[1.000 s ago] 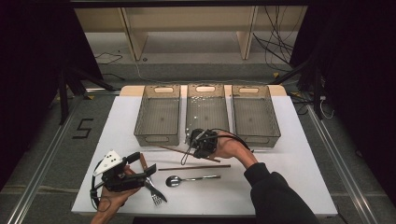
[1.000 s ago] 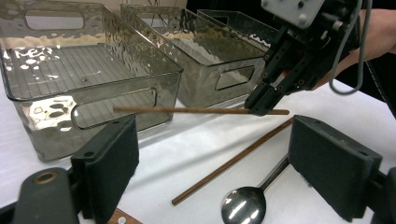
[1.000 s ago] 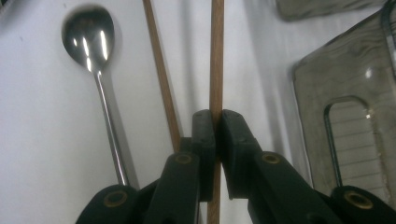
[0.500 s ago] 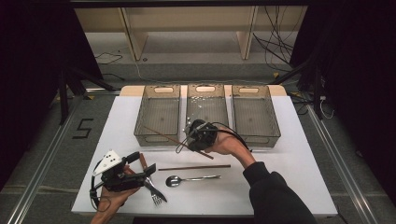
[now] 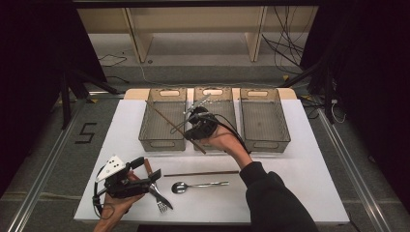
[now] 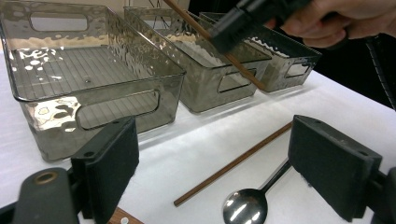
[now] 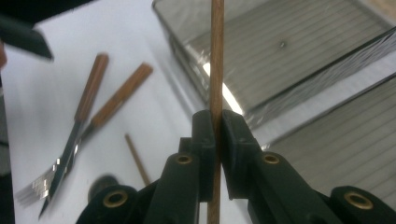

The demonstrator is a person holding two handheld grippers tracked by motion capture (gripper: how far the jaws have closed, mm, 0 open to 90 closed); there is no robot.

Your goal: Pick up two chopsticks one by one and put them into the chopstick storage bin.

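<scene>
My left gripper (image 5: 140, 166) sits at the lower left of the high view: a black body topped by a grey three-cornered plate with dark dots, a black cable looping beneath. In its own view, the jaws are two broad black rectangular pads on black arms with a brass-ringed pivot. My right gripper (image 5: 189, 126), mid-frame, is black too, trailing a black cable. Brass rivets stud its jaw arms. I wear a black sleeve (image 5: 270, 193).
</scene>
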